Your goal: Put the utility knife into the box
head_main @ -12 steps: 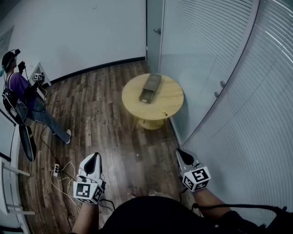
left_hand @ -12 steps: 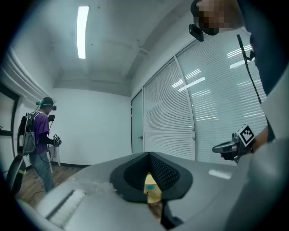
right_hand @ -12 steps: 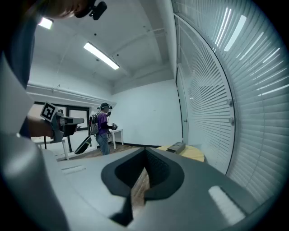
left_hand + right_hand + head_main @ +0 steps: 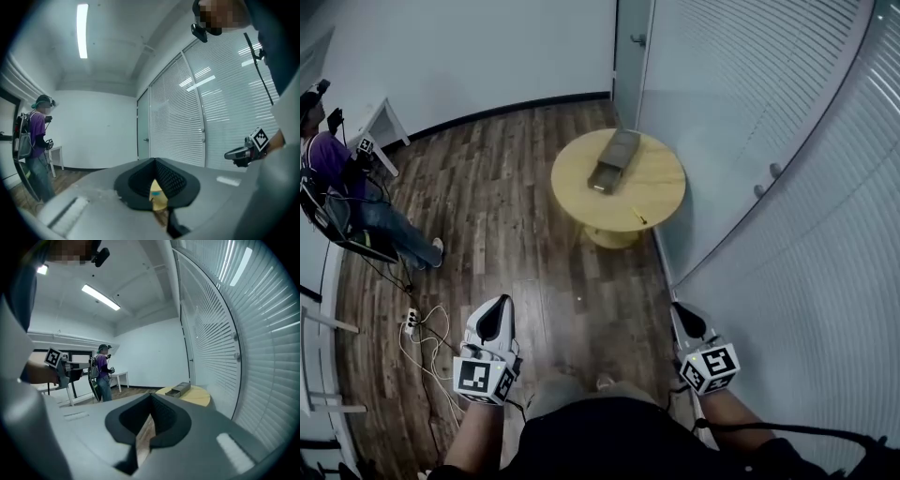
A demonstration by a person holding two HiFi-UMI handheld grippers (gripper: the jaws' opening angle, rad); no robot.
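A grey drawer-style box [image 4: 614, 160] lies on a round yellow table [image 4: 652, 192] across the wooden floor, its drawer end toward me. A small yellow utility knife [image 4: 639, 217] rests near the table's front edge, apart from the box. My left gripper [image 4: 499, 305] and right gripper [image 4: 681, 309] are held low in front of me, far short of the table, both shut and empty. In the right gripper view the jaws [image 4: 151, 395] meet, with the box [image 4: 180, 390] beyond. In the left gripper view the jaw tips [image 4: 154, 160] also meet.
White blinds [image 4: 769, 122] line the curved wall at the right, close to the table. A door [image 4: 630, 56] stands behind it. Another person [image 4: 342, 192] stands at the far left beside a white table [image 4: 382, 127]. Cables and a power strip [image 4: 411, 323] lie on the floor.
The head view has shifted slightly. The table and both grippers sit a little further right and up in the picture, and the person at the left is nearer the edge. Both grippers remain shut.
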